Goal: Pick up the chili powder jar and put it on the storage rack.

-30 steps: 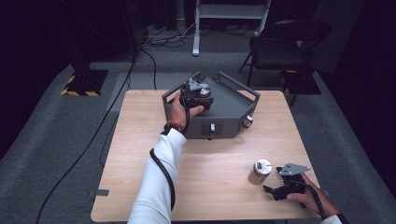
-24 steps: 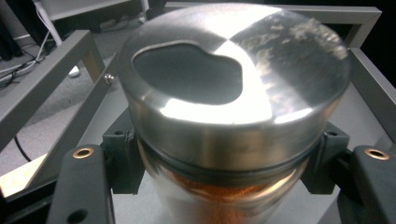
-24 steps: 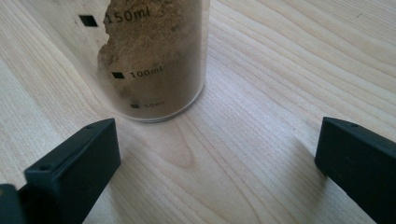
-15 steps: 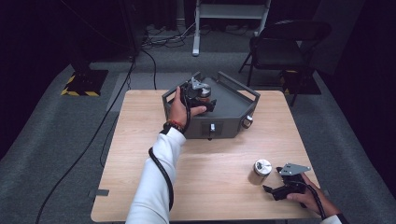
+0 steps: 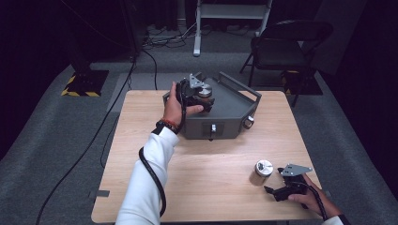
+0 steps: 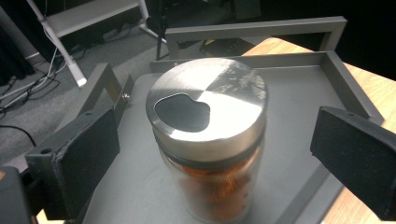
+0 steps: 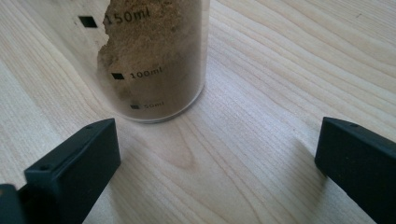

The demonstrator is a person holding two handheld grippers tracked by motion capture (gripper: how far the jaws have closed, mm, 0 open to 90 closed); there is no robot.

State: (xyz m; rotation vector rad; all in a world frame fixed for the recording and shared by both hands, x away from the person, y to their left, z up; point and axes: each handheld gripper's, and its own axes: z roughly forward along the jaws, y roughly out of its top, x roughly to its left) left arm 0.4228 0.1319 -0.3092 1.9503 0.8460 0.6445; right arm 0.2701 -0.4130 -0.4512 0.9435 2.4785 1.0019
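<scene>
**Jar could tip on the tray**

The left gripper (image 6: pixel 210 140) has its fingers wide around the steel-lidded jar (image 6: pixel 210 135) on the grey tray (image 5: pixel 230 110), at the counter's (image 5: pixel 211 164) 12 o'clock. Closing off-centre may topple it. The right gripper (image 5: pixel 281 190), fingers wide, sits at 3 o'clock of the measuring jar (image 5: pixel 261 172).

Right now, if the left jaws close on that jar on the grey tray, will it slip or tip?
The jar looks like smooth glass under a polished metal lid, so it may slip. It stands tall and narrow on the grey tray, so a high push could tip it. Probably breakable.
</scene>
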